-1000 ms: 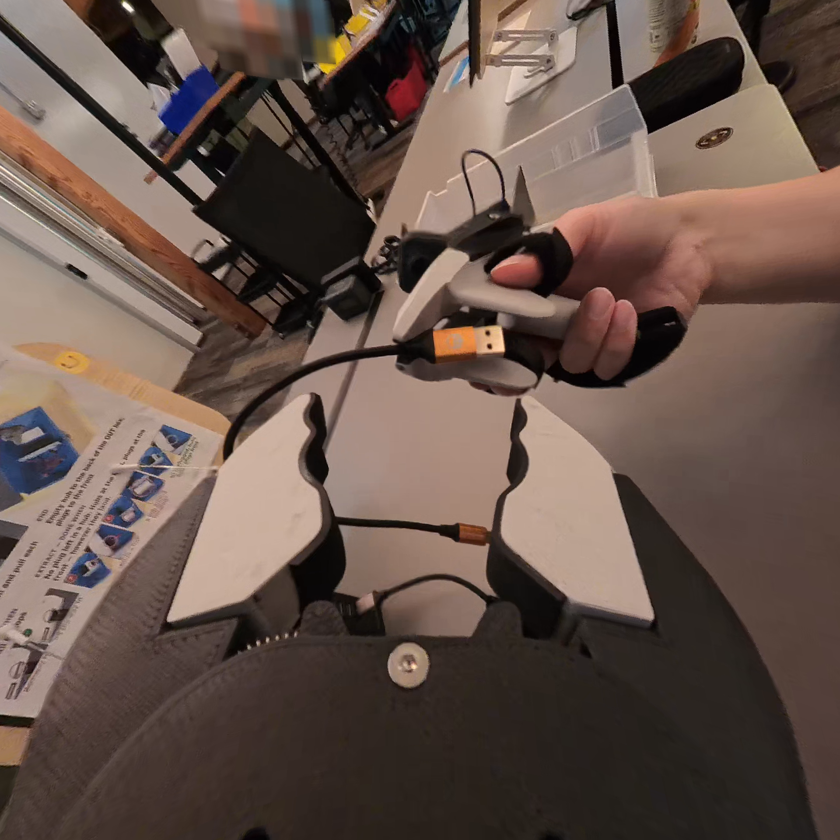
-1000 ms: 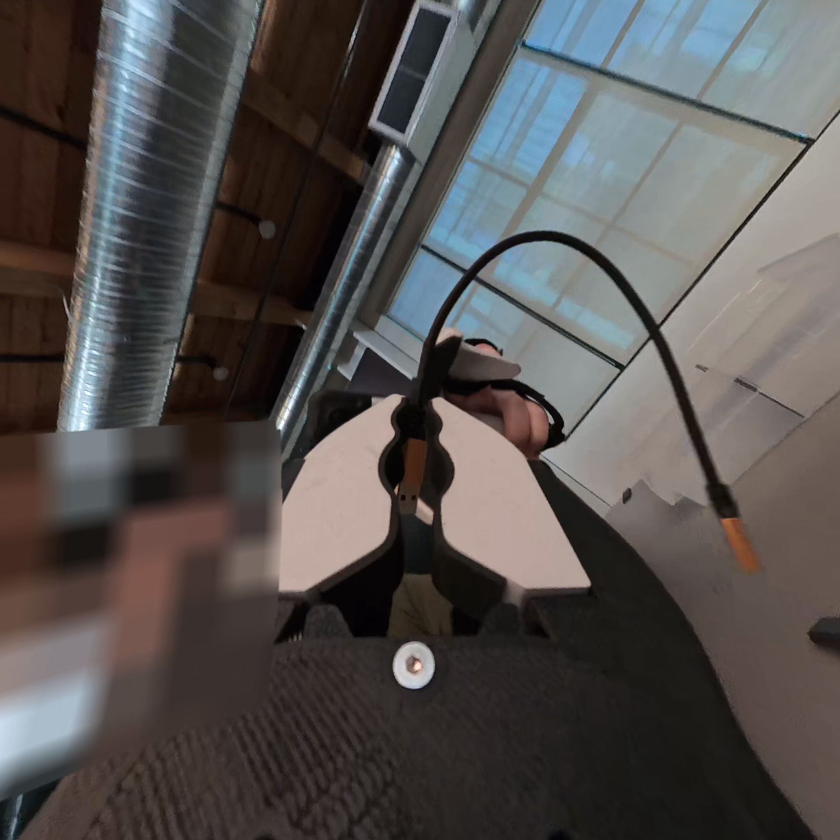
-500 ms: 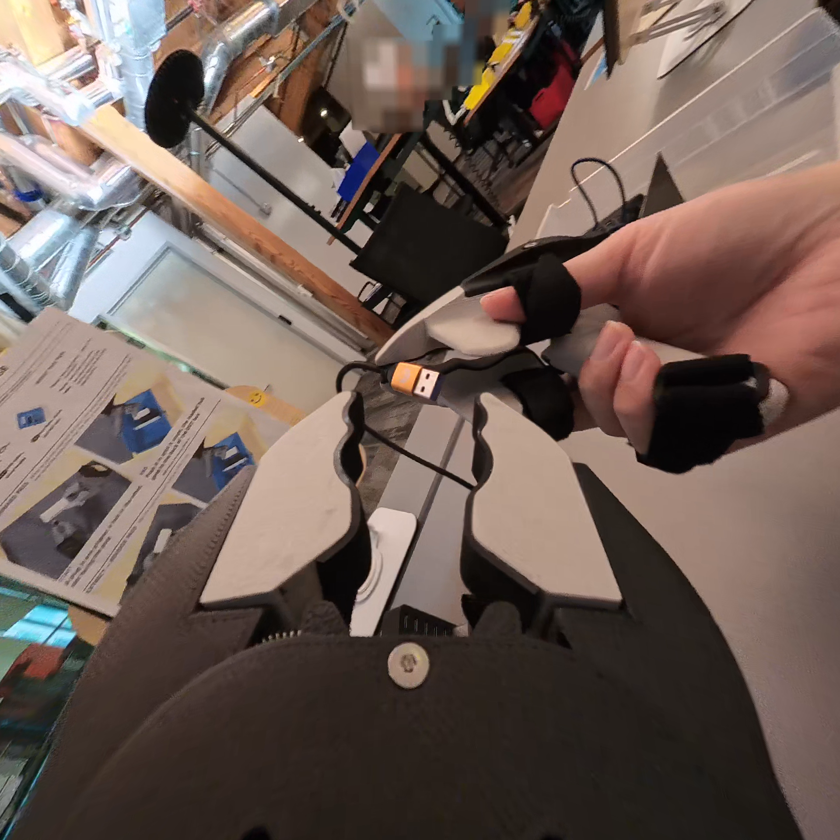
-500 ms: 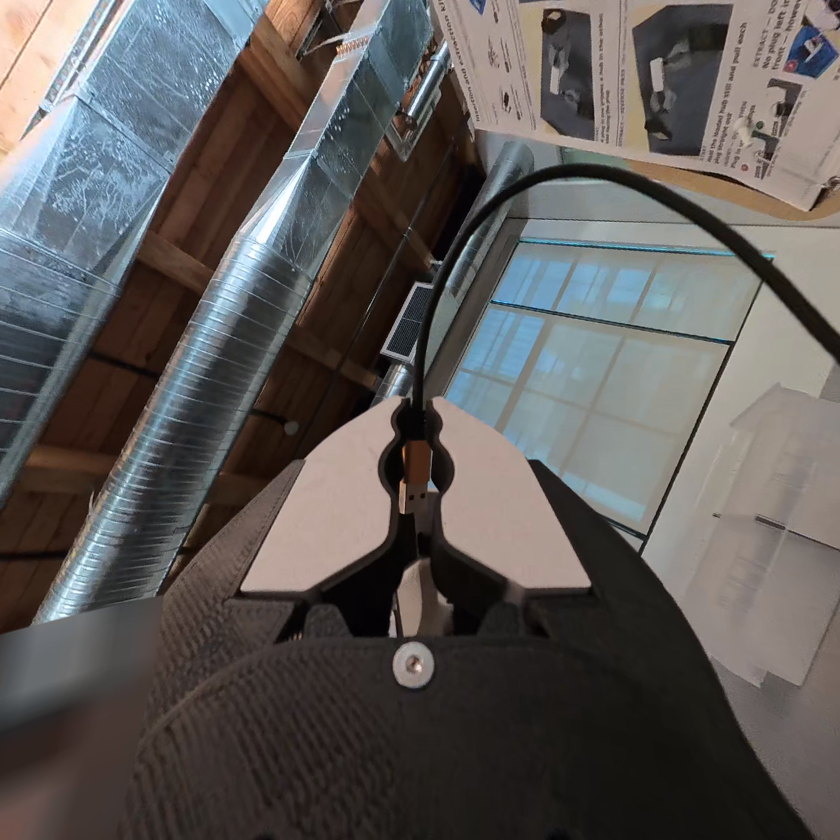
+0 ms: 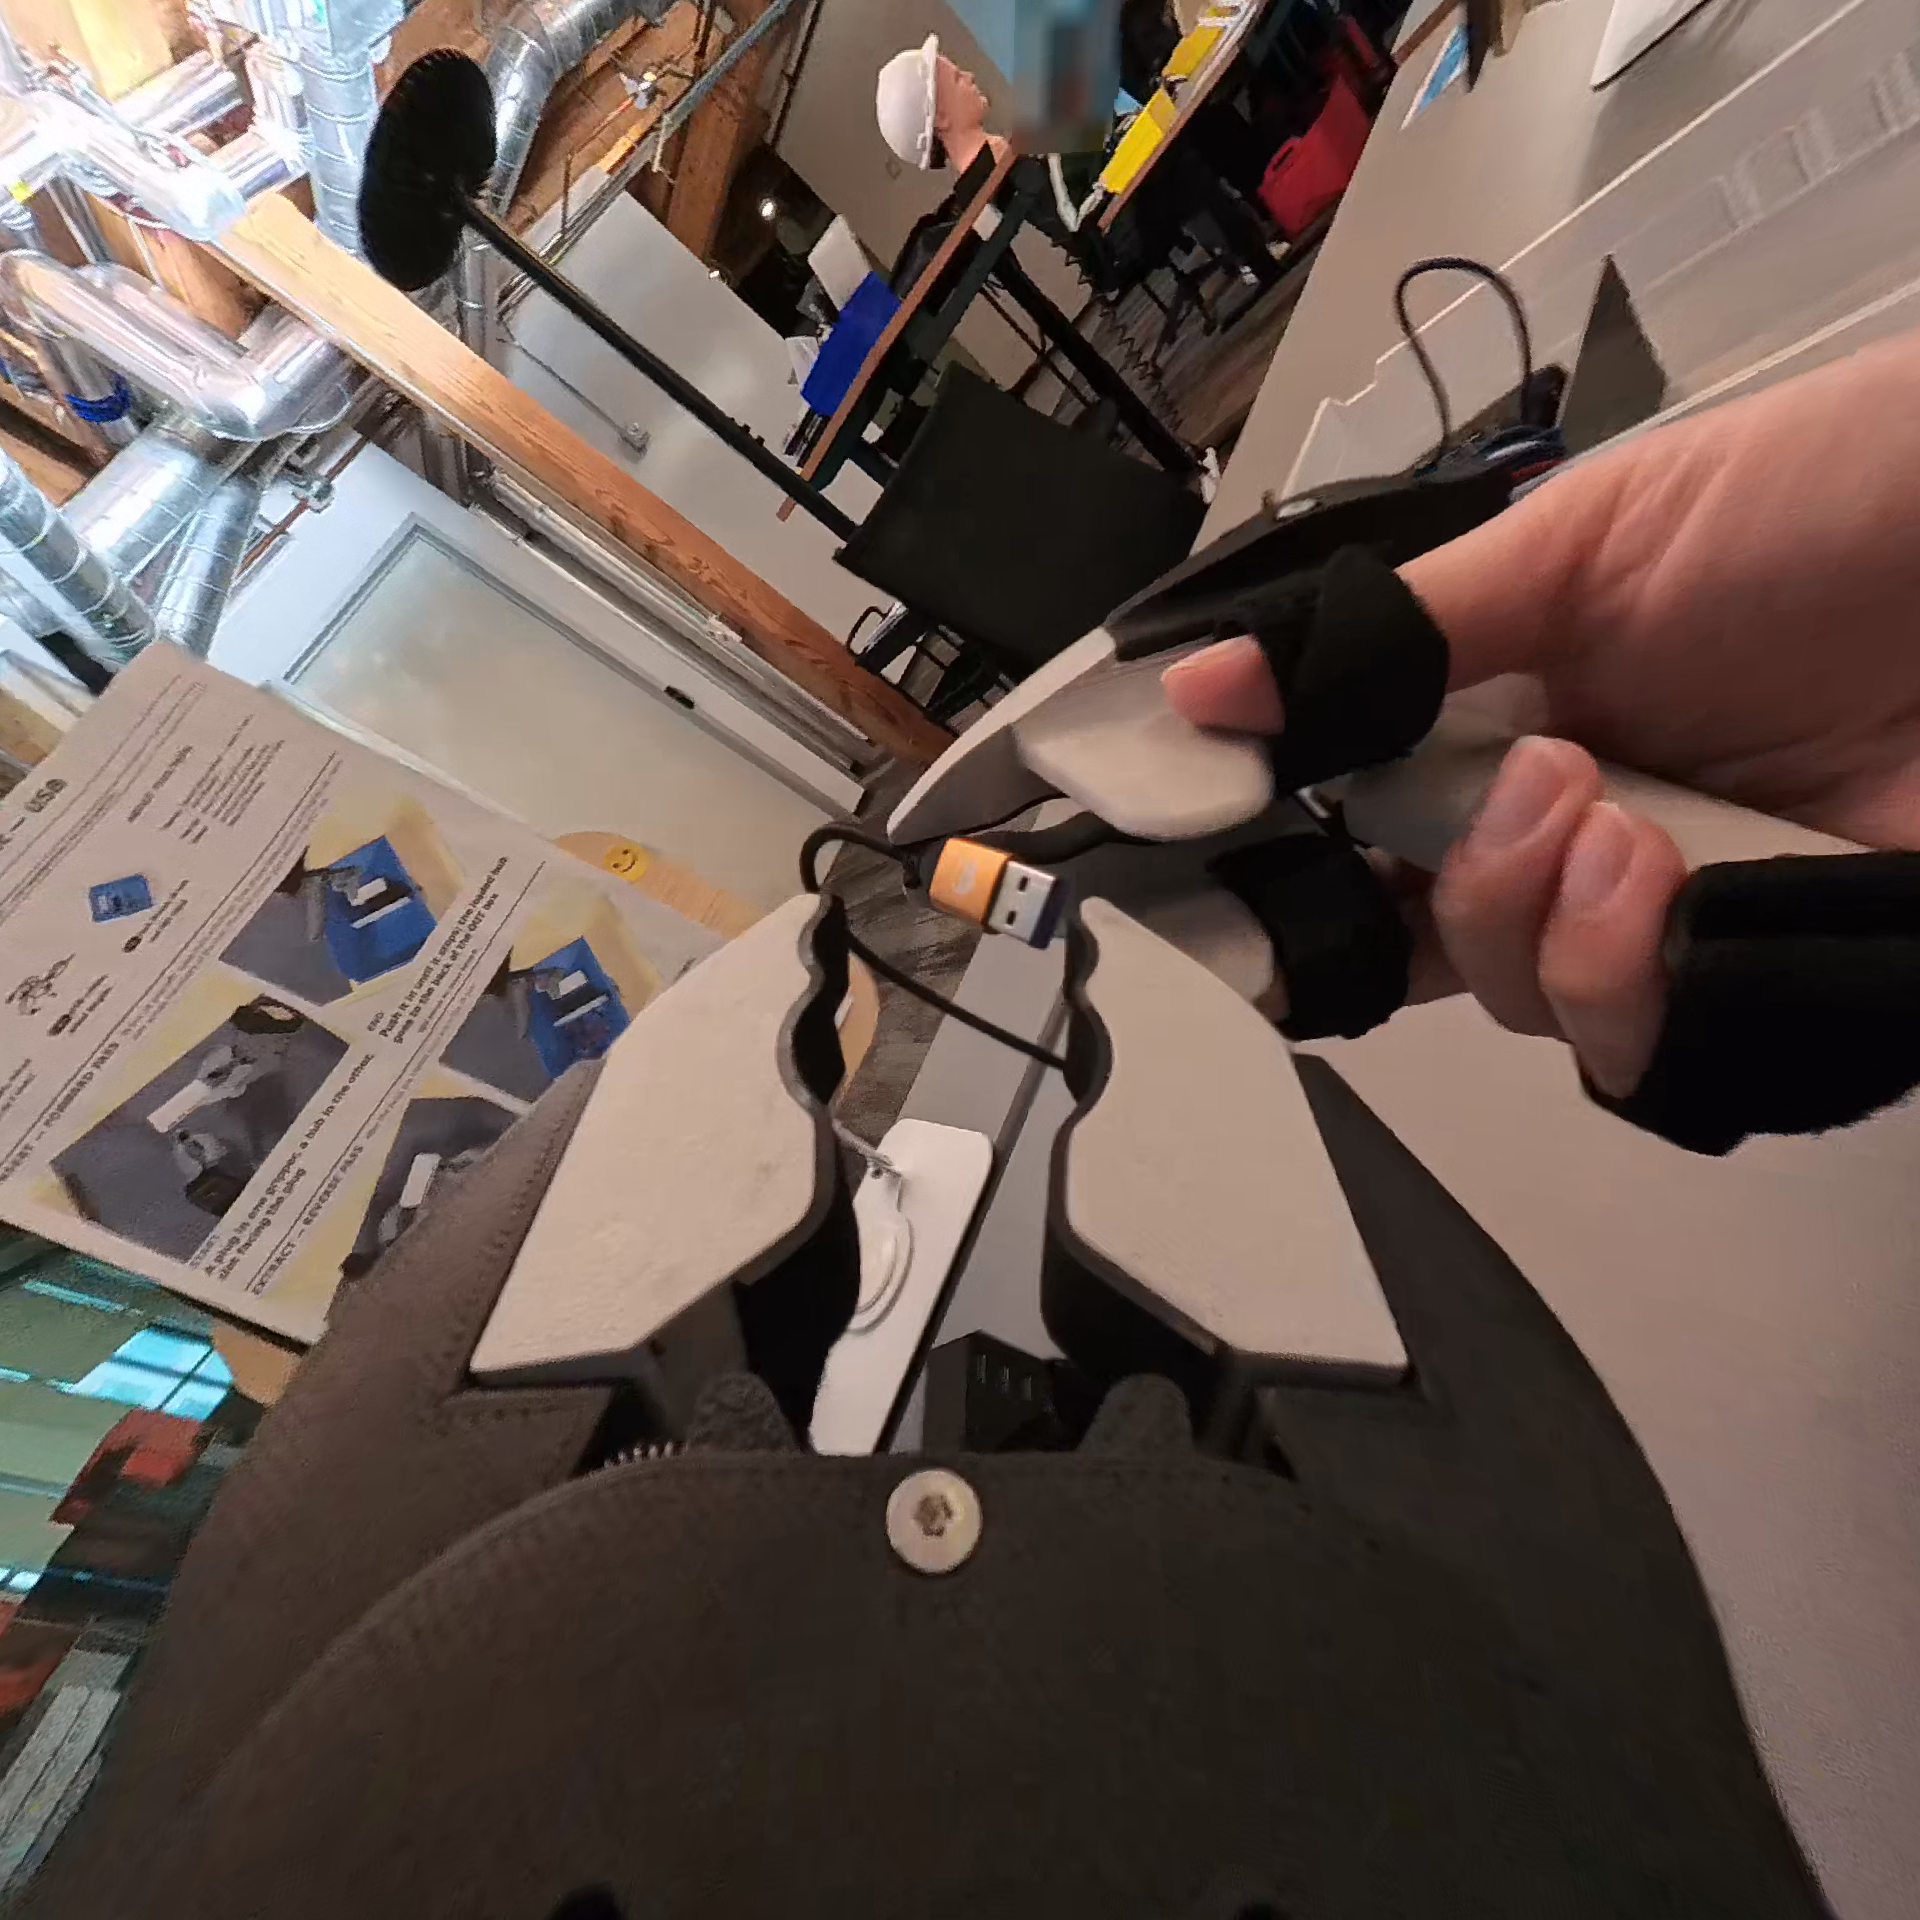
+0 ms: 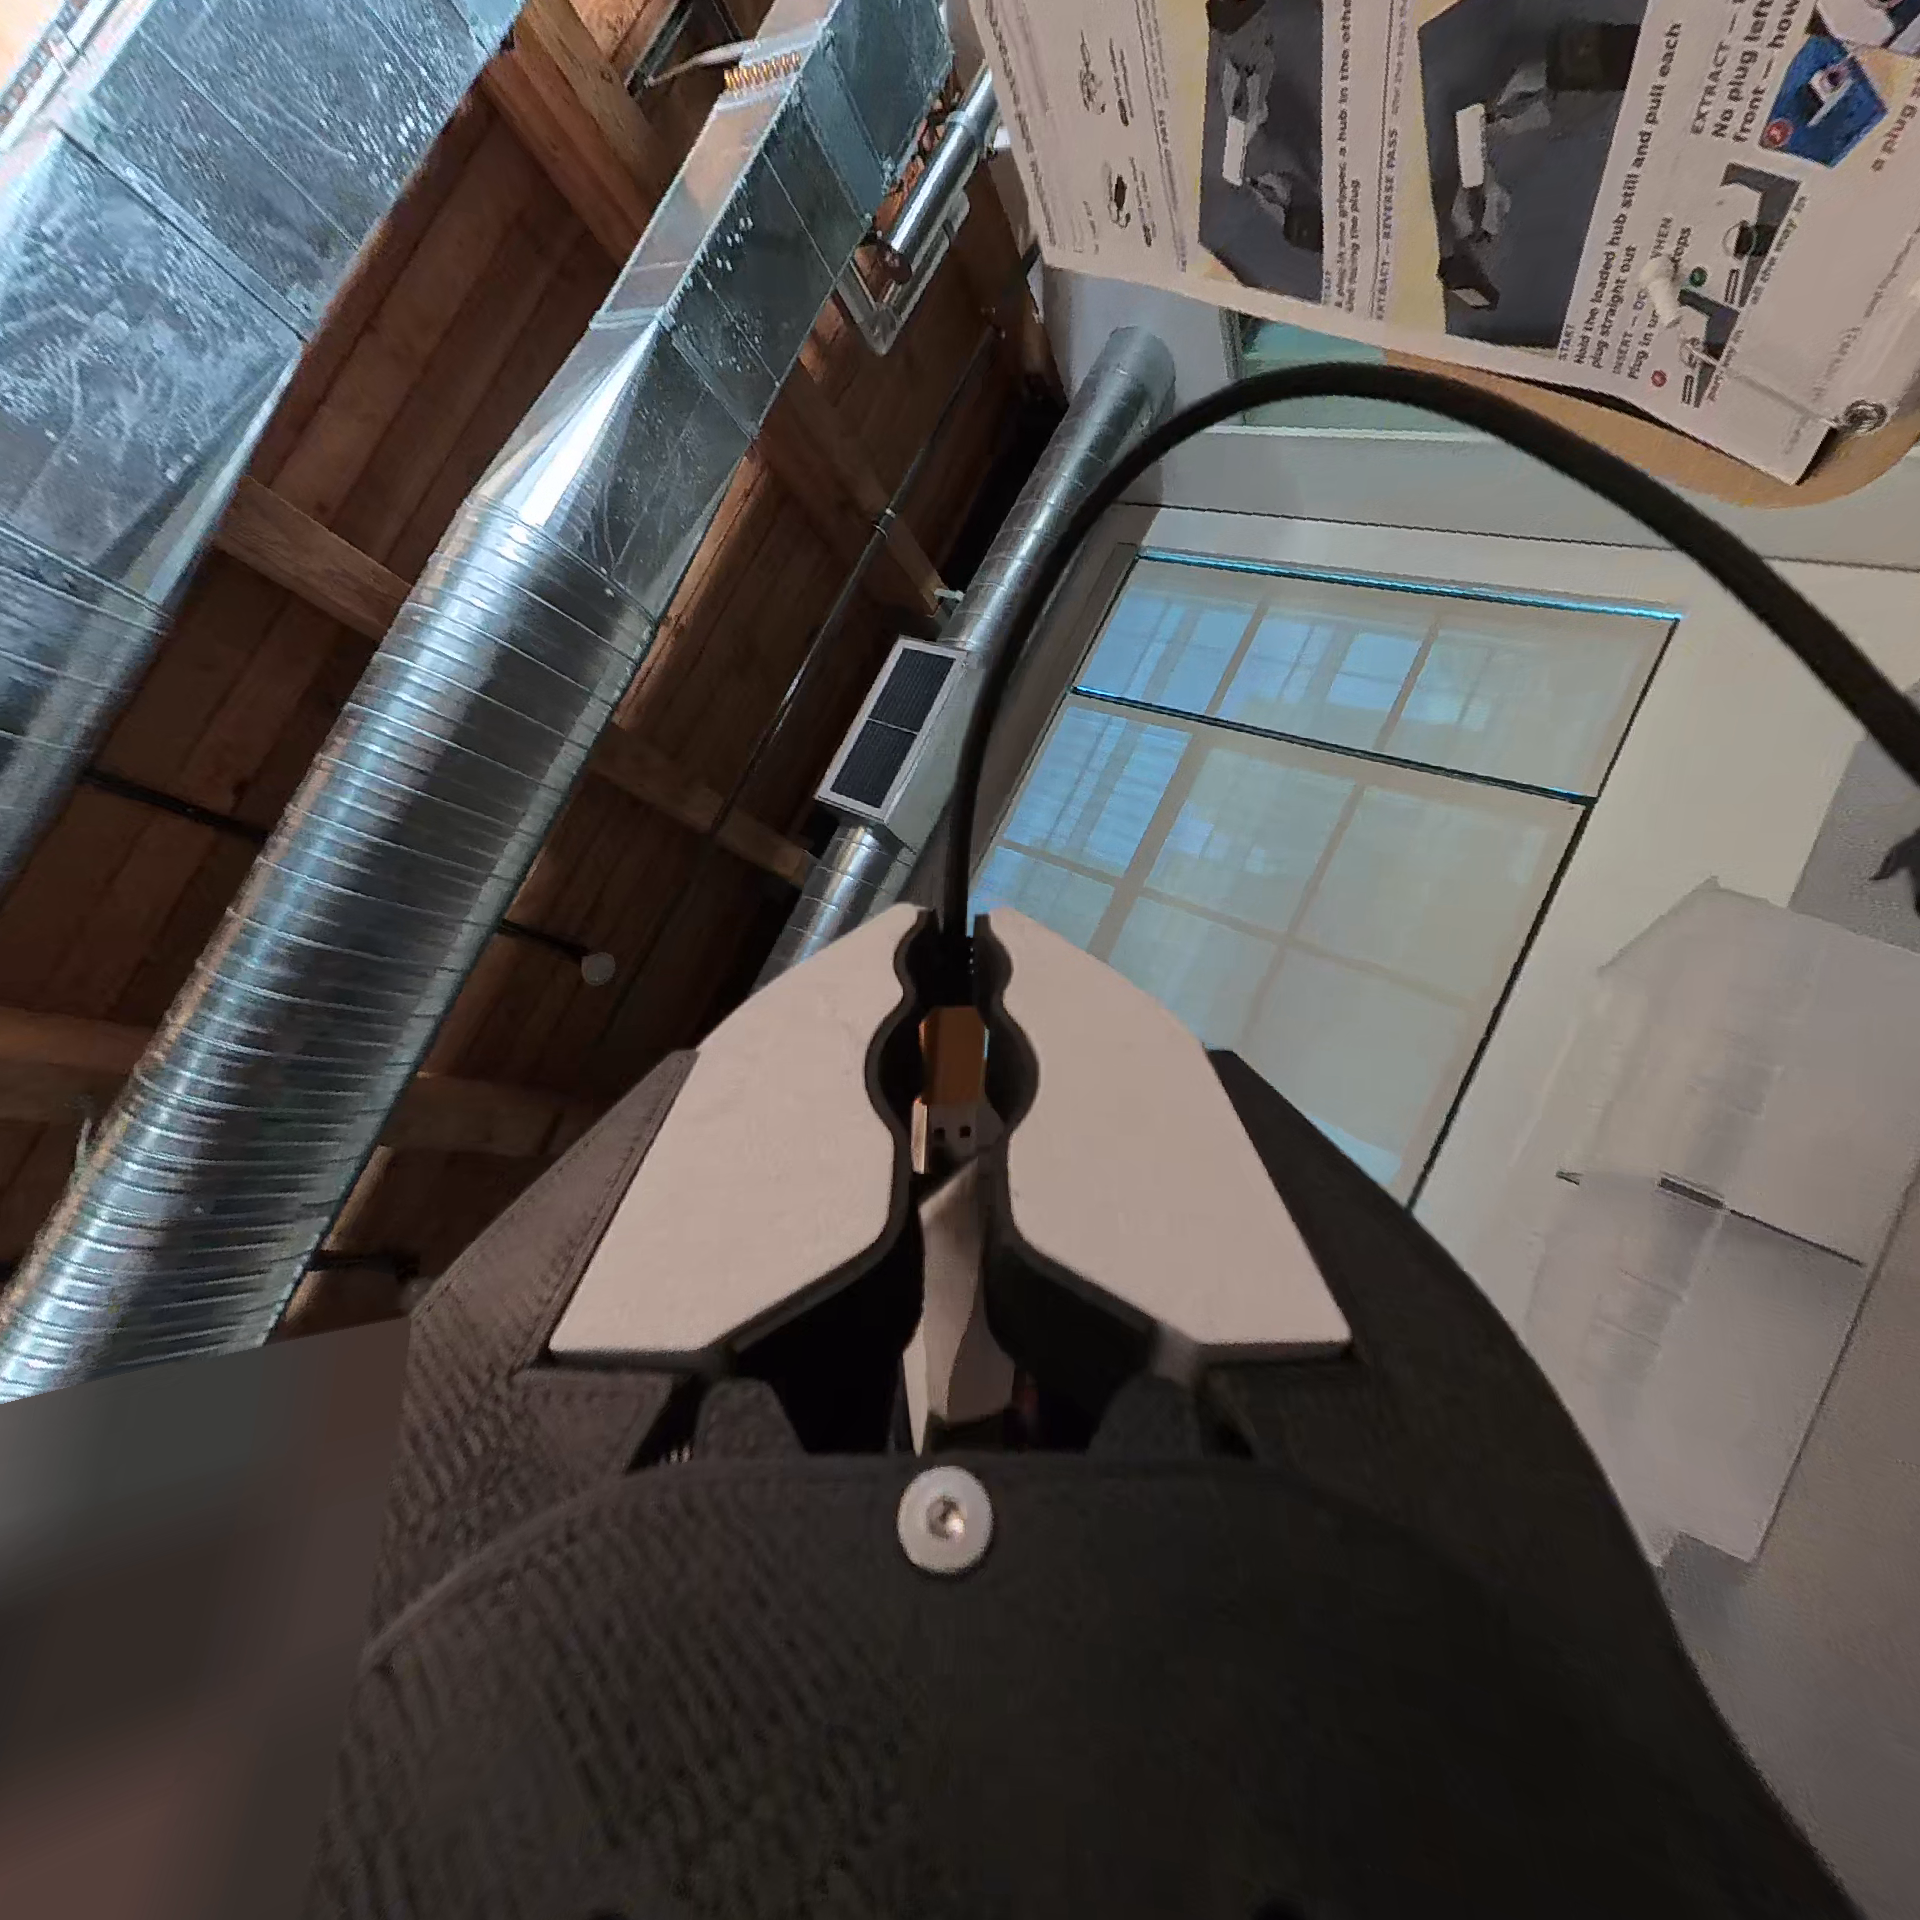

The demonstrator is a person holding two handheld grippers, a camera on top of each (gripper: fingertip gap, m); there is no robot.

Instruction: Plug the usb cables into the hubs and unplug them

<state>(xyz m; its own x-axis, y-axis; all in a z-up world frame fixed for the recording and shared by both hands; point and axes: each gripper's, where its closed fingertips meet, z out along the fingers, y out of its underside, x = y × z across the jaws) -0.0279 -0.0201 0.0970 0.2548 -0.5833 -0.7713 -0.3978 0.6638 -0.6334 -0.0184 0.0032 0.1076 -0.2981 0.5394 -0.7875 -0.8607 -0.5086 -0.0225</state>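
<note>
My right gripper is shut on a USB plug with an orange collar. Its metal tip points back toward the camera, and its black cable arcs up and to the right. In the left wrist view a bare hand holds that gripper, and the plug sits just above my left gripper's tips. The left jaws stand apart and grip nothing. The cable crosses the gap. A white flat hub and a black hub show low between the left fingers.
Printed instruction sheets hang on a board at left, also at the top right of the right wrist view. The grey table lies to the right, with a clear plastic bin farther back. Ceiling ducts fill the right wrist view. My left and right fingertips are right by each other.
The left jaws have narrowed since 1 s ago and the left view tilted upward. The right gripper with the plug came closer to the left fingertips. The right view swung toward the ceiling.
</note>
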